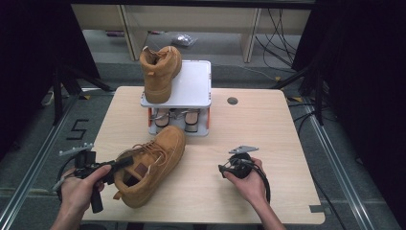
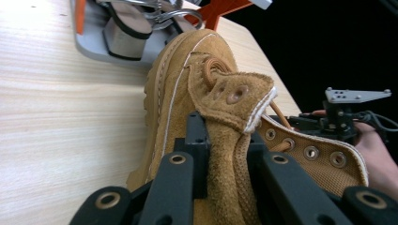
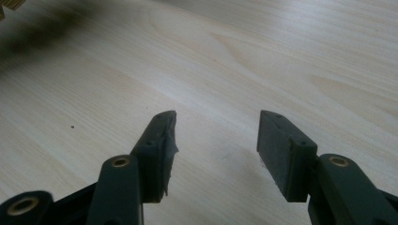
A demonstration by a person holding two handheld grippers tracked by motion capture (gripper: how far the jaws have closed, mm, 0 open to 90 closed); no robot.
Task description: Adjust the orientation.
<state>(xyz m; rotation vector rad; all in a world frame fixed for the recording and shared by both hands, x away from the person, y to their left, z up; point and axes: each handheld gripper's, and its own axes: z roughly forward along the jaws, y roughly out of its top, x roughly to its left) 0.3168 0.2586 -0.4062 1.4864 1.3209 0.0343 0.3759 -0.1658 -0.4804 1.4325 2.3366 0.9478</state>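
My left gripper [image 1: 119, 164] is clamped on the collar of the tan suede boot [image 1: 152, 160]; in the left gripper view my jaws pinch the folded suede edge beside the eyelets [image 2: 234, 95], pads pressed against it from both sides. The boot lies on the wooden table [image 1: 268, 124], toe pointing toward the small white shoe rack [image 1: 191, 91] and just in front of it. A matching tan boot [image 1: 160, 72] stands upright on the rack's top shelf, and a pair of sandals [image 1: 177, 119] sits on the shelf below. My right gripper [image 1: 225, 168] rests near the table's front, well apart from the boot, its jaws [image 3: 216, 150] spread wide with bare wood between them, holding nothing.
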